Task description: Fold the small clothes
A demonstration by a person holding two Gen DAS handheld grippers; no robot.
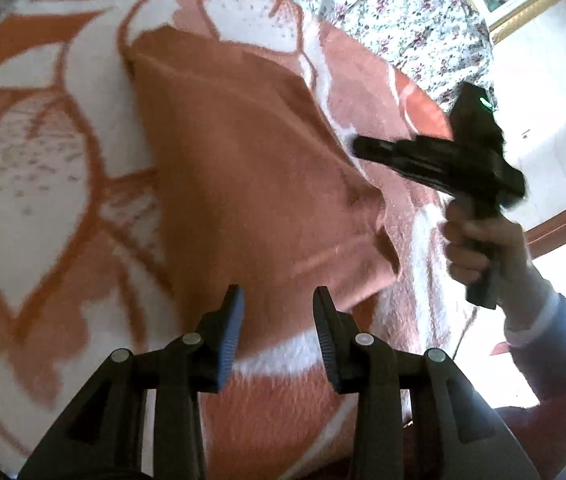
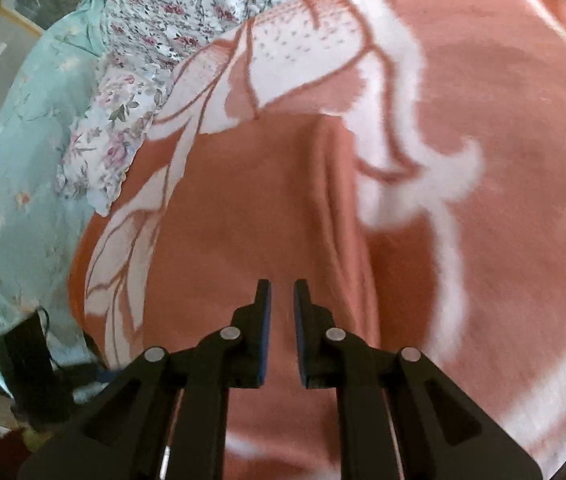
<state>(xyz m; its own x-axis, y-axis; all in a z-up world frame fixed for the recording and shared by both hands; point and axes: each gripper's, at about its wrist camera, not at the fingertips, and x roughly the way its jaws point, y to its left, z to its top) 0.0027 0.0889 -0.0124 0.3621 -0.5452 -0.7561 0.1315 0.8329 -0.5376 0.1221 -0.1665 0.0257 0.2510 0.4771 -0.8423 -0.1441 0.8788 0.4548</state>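
1. Left wrist view: the left gripper [image 1: 279,300] points down at a terracotta garment [image 1: 251,184] that lies spread on an orange-and-white patterned blanket [image 1: 35,168]. Its jaws stand apart, and nothing is pinched between the blue pads [image 1: 230,340]; the cloth shows below the gap.
2. The garment's near hem runs just beyond the fingertips, and its far corner reaches toward the top of the blanket. A fold or seam line crosses its right side.
3. At the right of this view, the right gripper [image 1: 359,148] is seen side-on, its tip at the garment's right edge. A hand [image 1: 479,248] with a pale cuff and dark blue sleeve [image 1: 563,356] holds its handle. From this side I cannot tell how its jaws stand.
4. Behind the blanket lies a floral sheet [image 1: 403,12]; this view is motion-blurred.
5. Right wrist view: the right gripper [image 2: 282,292] hangs over the same garment [image 2: 251,208], jaws parted by a narrow gap with nothing clamped between them.
6. The garment lies ahead of the fingers, with a long crease running up its middle, on the blanket [image 2: 503,120].
7. To the left are the floral sheet [image 2: 171,12], a floral pillow [image 2: 107,140] and a pale green cloth [image 2: 15,152]. A black device [image 2: 31,364] sits at the lower left.
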